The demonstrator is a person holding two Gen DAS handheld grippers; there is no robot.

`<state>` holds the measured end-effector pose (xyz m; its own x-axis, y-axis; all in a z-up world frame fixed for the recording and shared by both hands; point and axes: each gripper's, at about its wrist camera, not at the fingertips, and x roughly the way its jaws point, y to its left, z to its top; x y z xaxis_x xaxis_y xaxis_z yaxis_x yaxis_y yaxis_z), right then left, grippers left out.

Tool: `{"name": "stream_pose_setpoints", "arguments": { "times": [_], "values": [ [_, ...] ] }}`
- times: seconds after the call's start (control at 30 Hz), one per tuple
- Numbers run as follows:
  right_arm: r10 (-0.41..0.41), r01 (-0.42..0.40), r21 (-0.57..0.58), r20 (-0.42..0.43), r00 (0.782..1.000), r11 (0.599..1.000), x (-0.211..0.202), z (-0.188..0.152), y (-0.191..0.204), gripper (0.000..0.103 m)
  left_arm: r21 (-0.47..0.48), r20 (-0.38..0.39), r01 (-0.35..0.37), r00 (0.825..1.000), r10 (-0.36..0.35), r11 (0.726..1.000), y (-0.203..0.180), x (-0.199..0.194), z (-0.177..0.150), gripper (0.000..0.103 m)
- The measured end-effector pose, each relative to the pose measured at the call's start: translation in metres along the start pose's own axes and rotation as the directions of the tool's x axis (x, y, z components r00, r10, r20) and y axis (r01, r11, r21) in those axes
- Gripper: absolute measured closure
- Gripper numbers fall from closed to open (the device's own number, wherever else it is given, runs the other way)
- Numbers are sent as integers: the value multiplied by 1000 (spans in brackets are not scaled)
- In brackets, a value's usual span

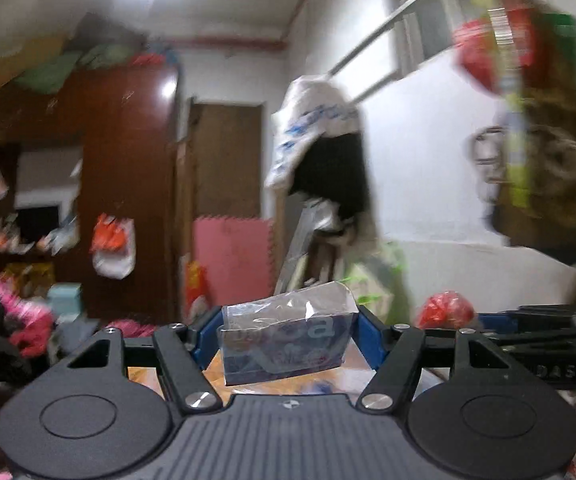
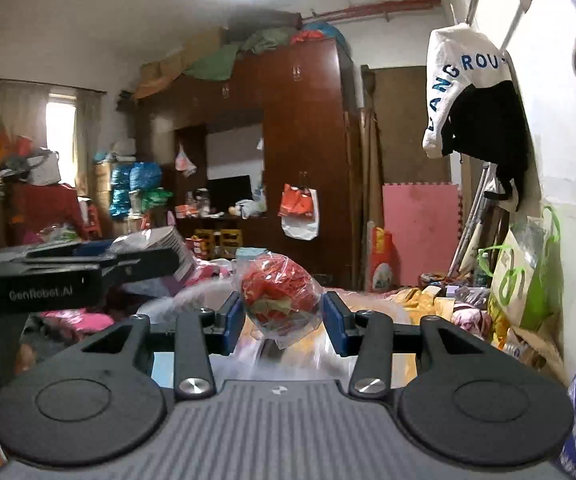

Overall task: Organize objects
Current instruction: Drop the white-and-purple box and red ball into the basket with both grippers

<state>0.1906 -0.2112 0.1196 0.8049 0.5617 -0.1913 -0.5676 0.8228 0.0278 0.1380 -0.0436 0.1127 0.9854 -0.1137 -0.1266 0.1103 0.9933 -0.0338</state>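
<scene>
The left hand-held gripper has its two blue-padded fingers closed on a small rectangular pack wrapped in clear crinkled plastic with blue and purple print, which sits upright between the pads and is raised clear of whatever lies below. The left wrist view is smeared by motion, so the print on the pack cannot be read. The right hand-held gripper grips a rounded bundle of red and pale material inside a clear plastic bag; its blue pads press the bag from both sides, at a narrower gap than the left one, and a loose tail of plastic hangs down under the bundle. Each tool appears in the other's camera: in the right wrist view the left one's black body crosses the left edge (with pale lettering on its side), and in the left wrist view the red bundle shows at the right, beside the black frame of the right tool. Behind them stands a tall dark reddish-brown wooden wardrobe with cartons and cloth piled on top, a pink foam mat leaning beside a brown door, and a white bag with blue letters hanging on the white wall over a black garment. A green and white shopping bag stands against that wall.
</scene>
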Motion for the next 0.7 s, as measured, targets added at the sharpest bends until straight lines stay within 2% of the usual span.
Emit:
{"name": "stream_pose_setpoints", "arguments": {
  "times": [0.1,0.2,0.27,0.33,0.4,0.43,0.47,0.6,0.7],
  "values": [
    [-9,10,12,-109,994,1000,52,15,-3,56,-77,-139,-27,990,16,997,29,50,11,32],
    [-49,48,-9,-181,982,999,91,13,-5,52,-124,-226,-34,974,5,992,45,78,-1,31],
    [-87,84,-25,-212,973,996,106,8,-7,36,-127,-260,-15,966,-18,992,49,88,-9,26],
    [-74,72,-16,-220,973,997,108,6,-9,30,-128,-264,-35,965,0,991,50,90,-14,19],
    [-65,63,-19,-196,978,998,96,6,-8,16,-150,-236,-45,972,9,988,51,80,-16,12],
    [-69,64,-33,-178,982,997,87,7,-7,4,-171,-219,-44,976,5,984,55,72,-15,9],
    [-82,74,-53,-153,985,996,78,9,-5,0,-188,-200,-41,980,2,981,58,60,-14,0],
    [-81,70,-87,-128,988,994,50,19,-1,0,-129,-174,-69,984,46,989,49,45,3,0],
    [-76,59,-101,-178,981,993,45,22,-3,0,-60,-225,-69,973,54,996,46,50,12,0]
  ]
}}
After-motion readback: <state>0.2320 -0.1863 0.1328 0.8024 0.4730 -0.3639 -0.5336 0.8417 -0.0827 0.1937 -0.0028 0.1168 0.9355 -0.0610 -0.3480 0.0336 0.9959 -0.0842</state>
